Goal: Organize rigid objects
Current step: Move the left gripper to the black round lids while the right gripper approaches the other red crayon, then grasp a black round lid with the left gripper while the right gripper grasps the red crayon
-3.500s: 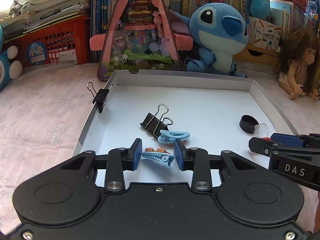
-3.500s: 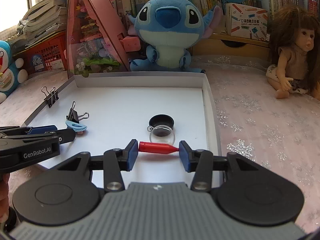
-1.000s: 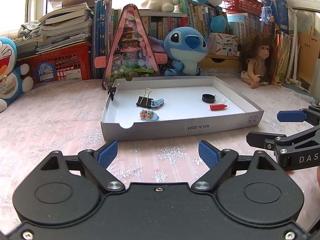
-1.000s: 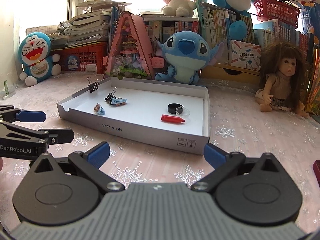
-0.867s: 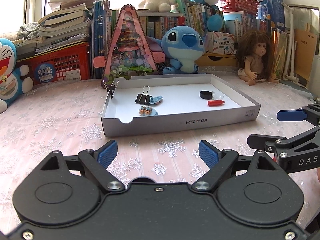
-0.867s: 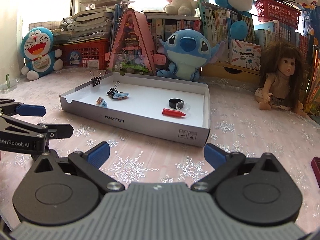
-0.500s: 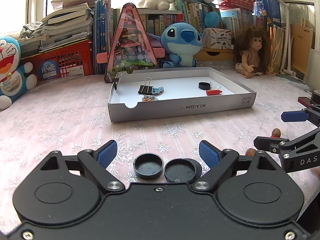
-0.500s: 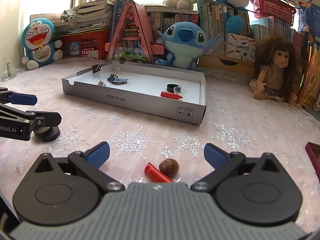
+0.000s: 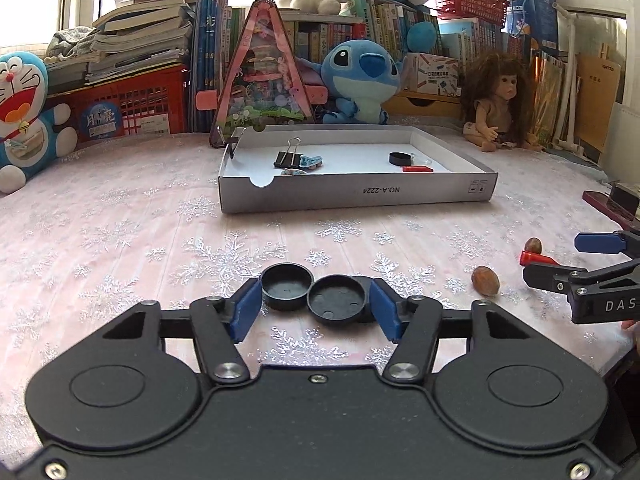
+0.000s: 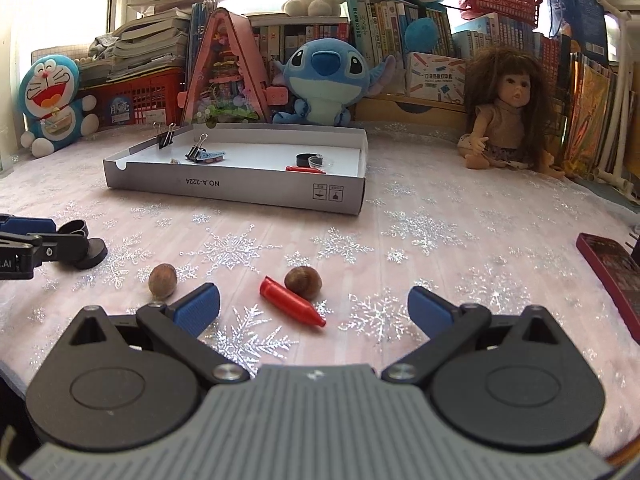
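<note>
Two black round caps (image 9: 286, 289) lie side by side on the pink snowflake cloth, a third half hidden behind the right one. My left gripper (image 9: 316, 300) has its jaws closing around them, and both blue pads touch the outer rims. In the right wrist view my right gripper (image 10: 314, 304) stands open low over a red crayon-shaped piece (image 10: 290, 302) and a brown nut (image 10: 303, 280). A second nut (image 10: 163, 279) lies left of its left finger. The white box (image 9: 360, 196) farther back holds binder clips, hair clips, a black cap and a red piece.
A dark red flat case (image 10: 608, 264) lies at the right edge of the table. A doll (image 10: 504, 112), plush toys, a pink triangular display and book stacks line the back. The table's near edge runs just under both grippers.
Both grippers have drawn back from the box and sunk toward the cloth. Caps, nuts and a red piece came into view. The left jaws went from wide to narrow around the caps.
</note>
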Tool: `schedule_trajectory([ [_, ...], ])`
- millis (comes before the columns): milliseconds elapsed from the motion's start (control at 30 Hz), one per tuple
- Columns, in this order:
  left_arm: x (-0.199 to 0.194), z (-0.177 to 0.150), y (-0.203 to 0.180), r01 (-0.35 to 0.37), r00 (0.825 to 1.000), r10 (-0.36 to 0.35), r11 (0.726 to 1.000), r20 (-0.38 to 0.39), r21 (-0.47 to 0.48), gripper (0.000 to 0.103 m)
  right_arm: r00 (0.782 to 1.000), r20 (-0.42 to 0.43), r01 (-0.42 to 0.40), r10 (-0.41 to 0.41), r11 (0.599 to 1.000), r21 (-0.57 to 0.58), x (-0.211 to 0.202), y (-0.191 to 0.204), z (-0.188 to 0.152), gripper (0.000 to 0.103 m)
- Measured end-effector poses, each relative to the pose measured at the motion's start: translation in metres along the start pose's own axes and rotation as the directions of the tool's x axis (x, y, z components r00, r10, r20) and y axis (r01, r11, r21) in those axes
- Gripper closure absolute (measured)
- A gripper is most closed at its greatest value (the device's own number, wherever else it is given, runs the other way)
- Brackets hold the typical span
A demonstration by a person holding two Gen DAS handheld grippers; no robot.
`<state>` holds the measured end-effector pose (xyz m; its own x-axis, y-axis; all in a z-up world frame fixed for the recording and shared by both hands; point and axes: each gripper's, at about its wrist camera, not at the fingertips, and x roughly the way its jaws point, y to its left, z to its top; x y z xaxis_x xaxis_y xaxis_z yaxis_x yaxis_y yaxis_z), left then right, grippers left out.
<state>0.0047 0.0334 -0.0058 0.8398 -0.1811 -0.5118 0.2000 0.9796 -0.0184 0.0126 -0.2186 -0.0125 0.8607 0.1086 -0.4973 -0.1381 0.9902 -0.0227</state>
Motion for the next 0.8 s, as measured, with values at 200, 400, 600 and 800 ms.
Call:
schedule_trajectory([
  [200, -0.002, -0.003, -0.006, 0.023, 1.000, -0.023, 1.000, 0.003, 0.010, 0.057, 0.999, 0.014, -0.045, 0.045, 0.999, 0.026, -0.012, 0.004, -0.003, 0.016],
  [400, -0.002, -0.002, -0.004, 0.044, 0.999, -0.044, 0.999, -0.003, -0.013, 0.065, 0.996, 0.018, -0.091, 0.091, 0.995, 0.029, -0.022, 0.008, -0.002, 0.034],
  [600, -0.001, -0.002, -0.001, 0.037, 0.999, -0.037, 0.999, -0.002, -0.019, 0.069, 0.995, -0.035, -0.086, 0.088, 0.995, 0.057, -0.013, 0.001, -0.003, 0.064],
  [800, 0.000, -0.001, 0.002, 0.024, 1.000, -0.024, 0.999, 0.003, -0.028, 0.071, 0.998, -0.048, -0.037, 0.039, 0.998, 0.055, -0.006, -0.006, 0.001, 0.065],
])
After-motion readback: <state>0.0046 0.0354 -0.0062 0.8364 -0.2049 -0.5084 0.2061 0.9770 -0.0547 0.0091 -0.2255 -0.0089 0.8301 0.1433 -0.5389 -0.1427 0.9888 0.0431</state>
